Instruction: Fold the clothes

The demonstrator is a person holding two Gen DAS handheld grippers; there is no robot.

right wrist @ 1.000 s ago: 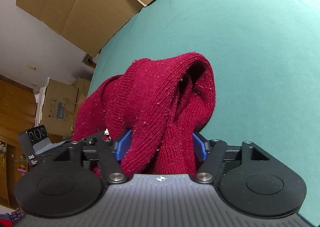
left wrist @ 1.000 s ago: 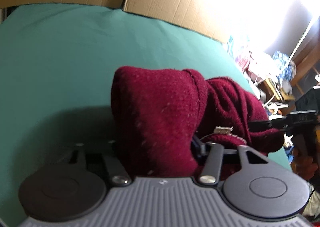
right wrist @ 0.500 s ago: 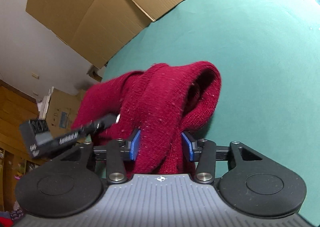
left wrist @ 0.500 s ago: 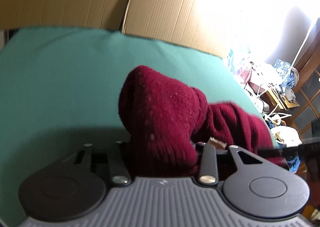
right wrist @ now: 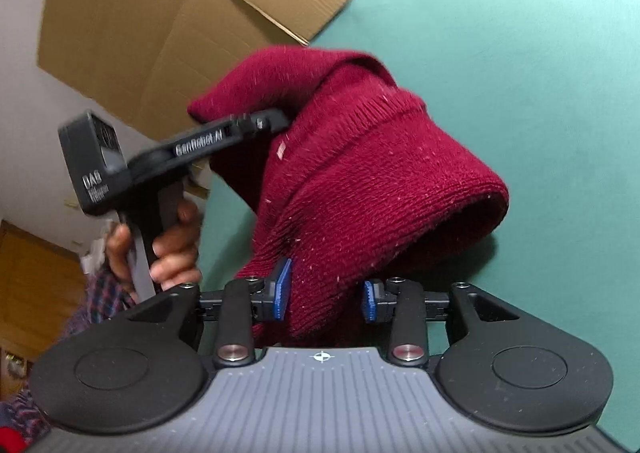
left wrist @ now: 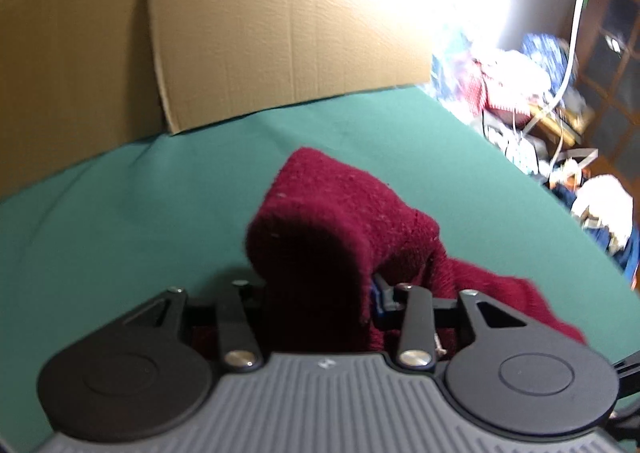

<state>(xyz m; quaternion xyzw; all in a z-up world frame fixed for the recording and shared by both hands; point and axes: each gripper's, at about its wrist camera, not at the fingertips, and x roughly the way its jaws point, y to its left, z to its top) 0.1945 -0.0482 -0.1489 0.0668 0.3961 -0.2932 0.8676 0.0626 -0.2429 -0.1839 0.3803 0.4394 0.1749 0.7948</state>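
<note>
Lifted higher now, the dark red knitted sweater (right wrist: 360,157) is gripped by both: left tongs (left wrist: 320,293) and right tongs (right wrist: 324,297) (close together), bulk bunched just ahead over the green cloth-covered surface (left wrist: 120,213).

In the right wrist view, the side of the left gripper (right wrist: 276,119) carries white lettering that reads roughly "GenRobot.AI", slightly blurred. The black camera block (right wrist: 94,163) at its rear shows "DAS" in white, with a smaller line beneath it too blurred to read. No legible text shows in the left wrist view.
</note>
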